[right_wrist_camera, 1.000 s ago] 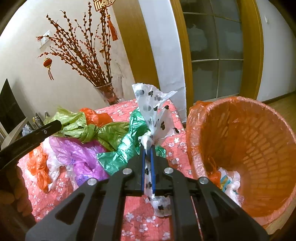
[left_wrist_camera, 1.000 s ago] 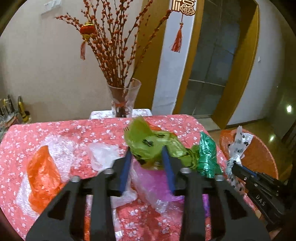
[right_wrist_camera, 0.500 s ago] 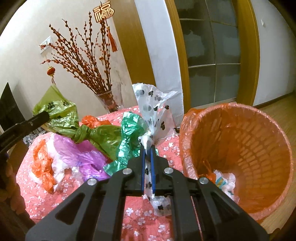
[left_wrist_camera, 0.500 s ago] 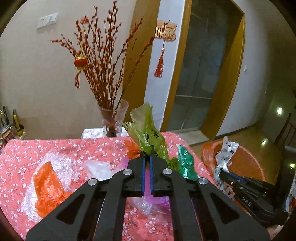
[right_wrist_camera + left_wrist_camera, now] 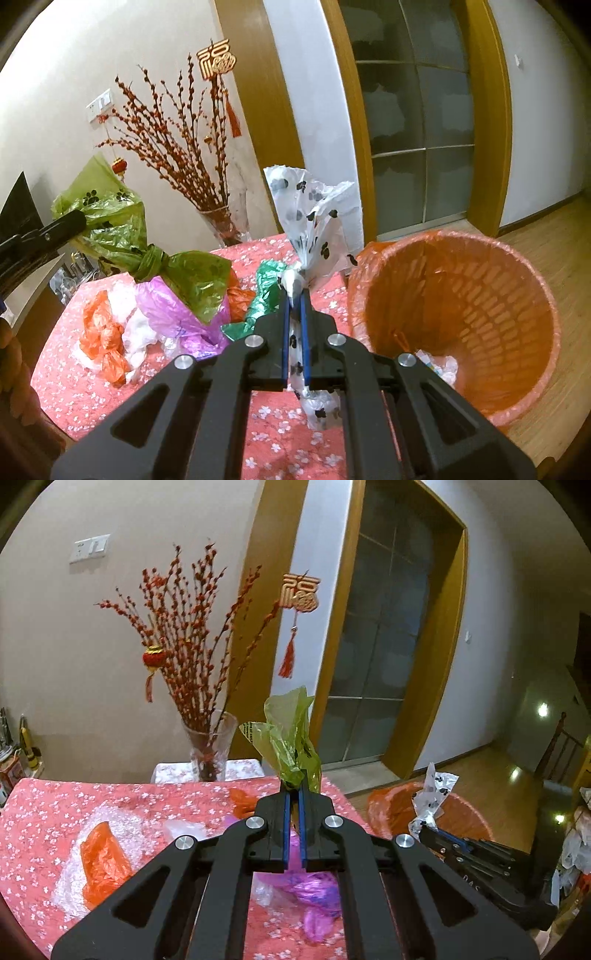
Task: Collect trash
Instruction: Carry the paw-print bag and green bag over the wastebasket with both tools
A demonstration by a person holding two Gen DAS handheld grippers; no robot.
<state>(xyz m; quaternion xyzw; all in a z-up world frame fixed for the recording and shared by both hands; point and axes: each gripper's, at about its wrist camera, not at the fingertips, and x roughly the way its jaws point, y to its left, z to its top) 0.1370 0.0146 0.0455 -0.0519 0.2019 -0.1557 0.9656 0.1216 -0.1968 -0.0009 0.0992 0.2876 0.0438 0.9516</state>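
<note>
My left gripper (image 5: 294,794) is shut on a knotted green plastic bag (image 5: 291,738) with black paw prints, lifted above the table; from the right wrist view the green bag (image 5: 122,236) hangs at the left from that gripper. My right gripper (image 5: 294,295) is shut on a white bag with black paw prints (image 5: 314,221), raised beside the orange basket (image 5: 517,280). In the left wrist view the white bag (image 5: 432,797) sits at the right in front of the basket (image 5: 388,805).
On the red flowered tablecloth (image 5: 74,387) lie a purple bag (image 5: 173,310), a dark green bag (image 5: 266,295), orange bags (image 5: 103,336) and clear plastic (image 5: 122,816). A glass vase of red branches (image 5: 210,746) stands at the table's far edge. The basket holds some white trash (image 5: 443,365).
The left gripper closed on the green bag and lifted it off the table. The right gripper rose a little with the white bag, still beside the basket.
</note>
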